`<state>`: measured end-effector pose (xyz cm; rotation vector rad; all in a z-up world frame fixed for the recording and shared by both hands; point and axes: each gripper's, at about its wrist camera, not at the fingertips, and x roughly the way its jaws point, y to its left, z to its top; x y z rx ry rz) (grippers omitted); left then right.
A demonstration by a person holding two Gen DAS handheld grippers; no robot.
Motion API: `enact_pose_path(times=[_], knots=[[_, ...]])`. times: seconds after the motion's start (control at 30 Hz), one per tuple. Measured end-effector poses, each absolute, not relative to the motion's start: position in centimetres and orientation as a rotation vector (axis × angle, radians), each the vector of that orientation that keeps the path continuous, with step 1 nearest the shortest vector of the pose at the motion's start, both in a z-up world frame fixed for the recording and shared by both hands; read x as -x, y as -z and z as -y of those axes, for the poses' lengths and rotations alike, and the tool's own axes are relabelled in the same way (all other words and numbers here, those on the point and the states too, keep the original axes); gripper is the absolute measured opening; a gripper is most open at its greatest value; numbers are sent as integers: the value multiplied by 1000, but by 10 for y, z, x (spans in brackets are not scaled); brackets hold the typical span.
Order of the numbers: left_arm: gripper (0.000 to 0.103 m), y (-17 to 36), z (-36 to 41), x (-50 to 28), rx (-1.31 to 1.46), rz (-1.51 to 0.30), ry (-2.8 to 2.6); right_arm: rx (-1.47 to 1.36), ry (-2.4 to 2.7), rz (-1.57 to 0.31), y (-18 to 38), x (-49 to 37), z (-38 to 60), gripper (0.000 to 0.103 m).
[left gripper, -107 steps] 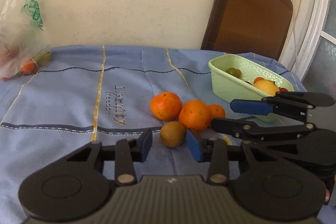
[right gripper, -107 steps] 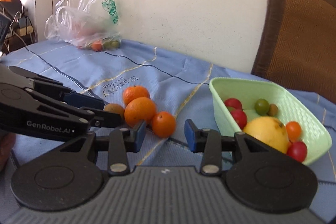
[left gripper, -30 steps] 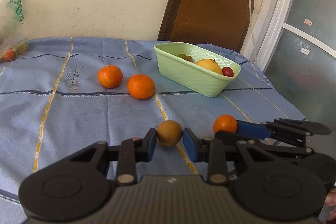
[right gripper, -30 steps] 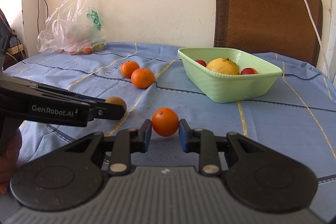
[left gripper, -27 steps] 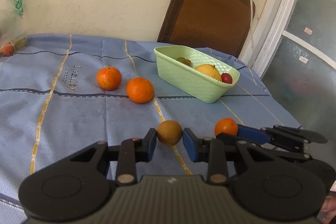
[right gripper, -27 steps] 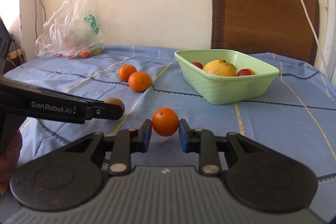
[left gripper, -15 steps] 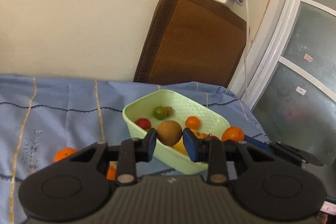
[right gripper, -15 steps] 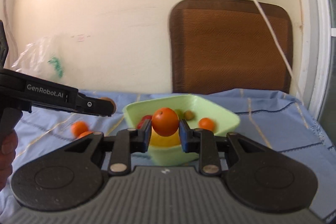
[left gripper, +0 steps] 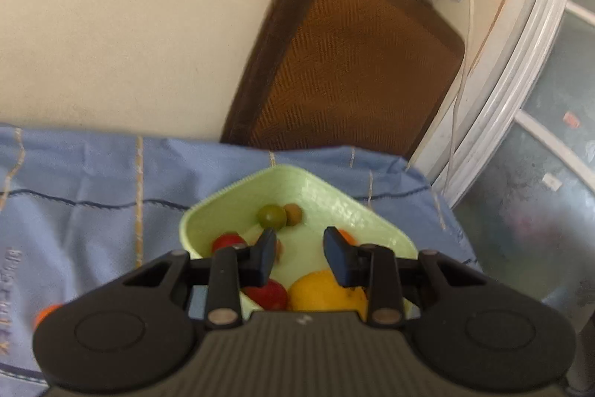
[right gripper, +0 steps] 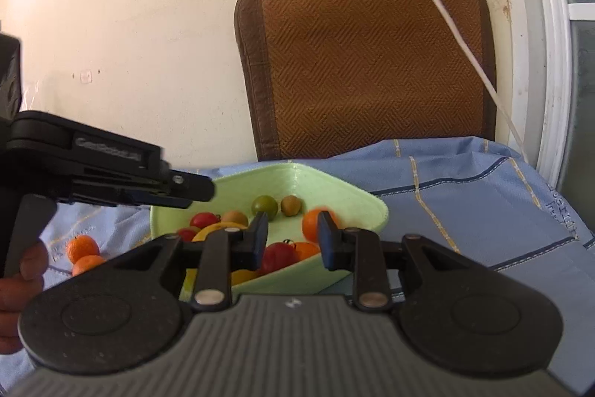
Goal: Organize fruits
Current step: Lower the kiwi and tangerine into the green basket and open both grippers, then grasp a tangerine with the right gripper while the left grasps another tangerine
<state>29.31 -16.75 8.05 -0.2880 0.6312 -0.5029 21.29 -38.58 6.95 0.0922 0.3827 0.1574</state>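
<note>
A light green basket (left gripper: 336, 198) (right gripper: 357, 203) sits on the blue tablecloth and holds several fruits: a green one (left gripper: 272, 216), red ones (left gripper: 228, 242), a big yellow one (left gripper: 327, 291), small oranges (right gripper: 314, 224). My left gripper (left gripper: 299, 250) is open and empty, right above the basket; it also shows in the right wrist view (right gripper: 186, 188). A brown fruit (right gripper: 235, 217) lies in the basket below it. My right gripper (right gripper: 292, 237) is open and empty over the basket, an orange just behind its right finger.
Two oranges (right gripper: 82, 246) (right gripper: 87, 265) lie on the cloth (left gripper: 93, 181) left of the basket. A brown chair back (right gripper: 366, 62) stands behind the table against the wall. A white cable (right gripper: 446, 10) hangs down at the right beside a window frame (left gripper: 520, 80).
Both grippers moved over the basket with their fruit and then opened. The brown fruit and the small orange have dropped into the basket.
</note>
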Motion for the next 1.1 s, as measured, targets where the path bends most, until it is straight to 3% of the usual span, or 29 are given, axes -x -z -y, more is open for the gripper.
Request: enact_pose_path(times=[0.27, 0.37, 0.5, 0.57, 0.67, 0.73, 0.77, 0.87, 0.93, 1.0, 1.1], knots=[[34, -100, 73, -250, 285, -534, 347, -168, -276, -329, -86, -191, 376, 34], [36, -87, 47, -246, 303, -576, 305, -114, -422, -355, -91, -181, 343, 56], [36, -70, 29, -242, 360, -596, 292, 49, -528, -452, -82, -188, 282, 60], [37, -65, 26, -242, 377, -600, 301, 109, -561, -509, -71, -200, 258, 60], [48, -62, 31, -241, 348, -598, 311, 163, -557, -595, -55, -221, 235, 59], [53, -59, 38, -242, 311, -604, 309, 180, -544, -642, -48, -226, 229, 54], [55, -57, 42, -244, 294, -609, 308, 170, -543, -655, -47, -227, 231, 43], [57, -48, 56, -249, 232, -636, 297, 116, -530, -637, -55, -216, 248, 42], [56, -40, 67, -252, 177, -655, 294, 104, -498, -608, -60, -205, 261, 43], [37, -35, 77, -251, 120, -656, 284, 91, -462, -594, -61, -194, 275, 42], [37, -38, 76, -242, 151, -648, 300, 68, -416, -580, -63, -175, 297, 42]])
